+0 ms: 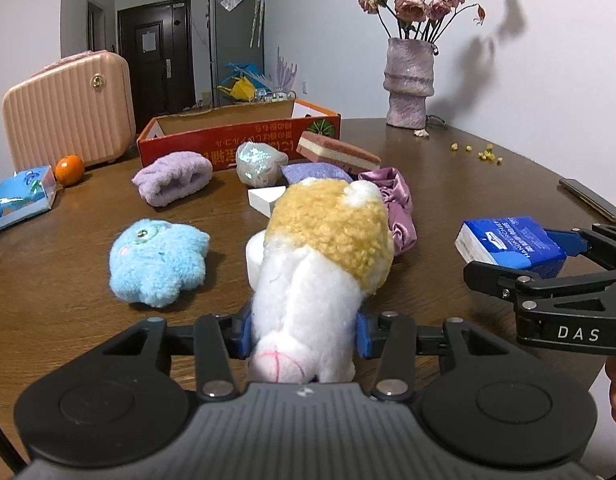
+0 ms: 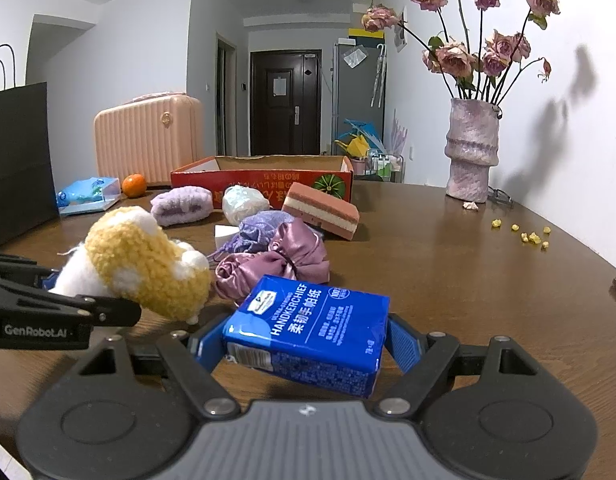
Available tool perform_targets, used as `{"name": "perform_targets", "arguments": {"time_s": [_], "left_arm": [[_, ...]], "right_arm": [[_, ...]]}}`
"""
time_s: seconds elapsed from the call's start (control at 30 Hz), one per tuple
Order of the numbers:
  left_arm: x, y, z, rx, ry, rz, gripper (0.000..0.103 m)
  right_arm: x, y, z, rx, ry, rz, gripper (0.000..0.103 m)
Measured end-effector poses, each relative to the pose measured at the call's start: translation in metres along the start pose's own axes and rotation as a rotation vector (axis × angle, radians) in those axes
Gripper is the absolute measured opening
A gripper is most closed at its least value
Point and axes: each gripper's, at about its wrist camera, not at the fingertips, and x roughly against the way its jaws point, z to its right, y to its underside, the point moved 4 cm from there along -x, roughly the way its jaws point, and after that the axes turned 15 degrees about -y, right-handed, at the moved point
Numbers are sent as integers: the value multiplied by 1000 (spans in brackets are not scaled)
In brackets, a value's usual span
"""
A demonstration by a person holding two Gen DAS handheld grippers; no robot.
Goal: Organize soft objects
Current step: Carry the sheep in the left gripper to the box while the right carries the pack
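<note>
Sitting behind soft items, red cardboard box (image 2: pixel 264 182), interior hidden

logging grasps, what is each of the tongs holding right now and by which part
The left tongs grip the yellow-and-white plush toy by its white lower body. The right tongs clamp the blue handkerchief pack across its two opposite side edges.

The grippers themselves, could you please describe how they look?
Both are matte black linkage frames with silver pivot bolts, a ribbed grey centre body and blue finger pads. The left gripper reads "GenRobot.AI" on its side; the right gripper reads "DAS". No cables show.
</note>
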Motion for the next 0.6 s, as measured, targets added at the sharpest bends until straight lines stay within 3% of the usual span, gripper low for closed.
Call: {"name": "perform_targets", "arguments": {"time_s": [0.6], "left_arm": [[31,-21,-21,61,-10,107,46]], "right_arm": [[14,-18,-14,40,8,40,81]]}}
